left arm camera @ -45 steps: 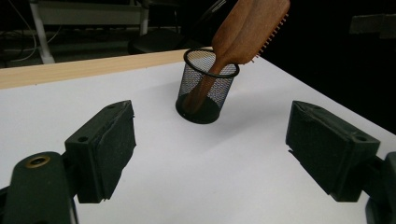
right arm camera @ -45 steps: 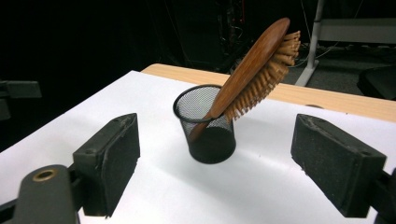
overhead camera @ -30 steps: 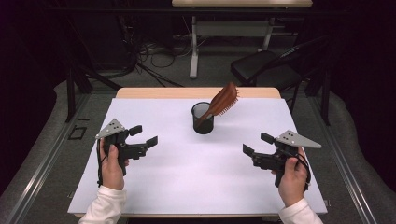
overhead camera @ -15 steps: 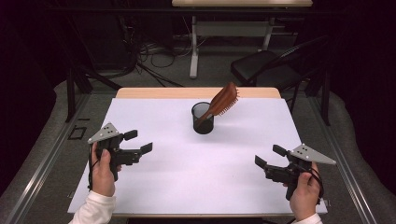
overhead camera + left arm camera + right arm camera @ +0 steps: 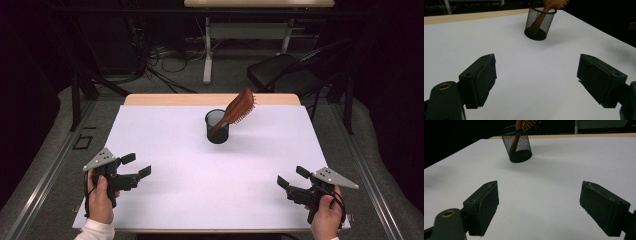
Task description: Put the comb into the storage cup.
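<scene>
Hairbrush (image 5: 239, 107) in cup (image 5: 217, 127) — well apart from both tools.

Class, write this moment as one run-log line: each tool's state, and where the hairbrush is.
left tool: open, empty | right tool: open, empty | hairbrush: handle down in mesh cup, leaning right | table: both tools near front edge

Wooden hairbrush (image 5: 239, 109) leaning handle-down in black mesh cup (image 5: 217, 127), mid-table

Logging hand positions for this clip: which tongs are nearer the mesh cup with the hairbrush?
Left, narrowly. The left tongs sit near the table's front-left, open, below-left of the mesh cup. The right tongs sit lower, at front-right, open, slightly farther off.
</scene>
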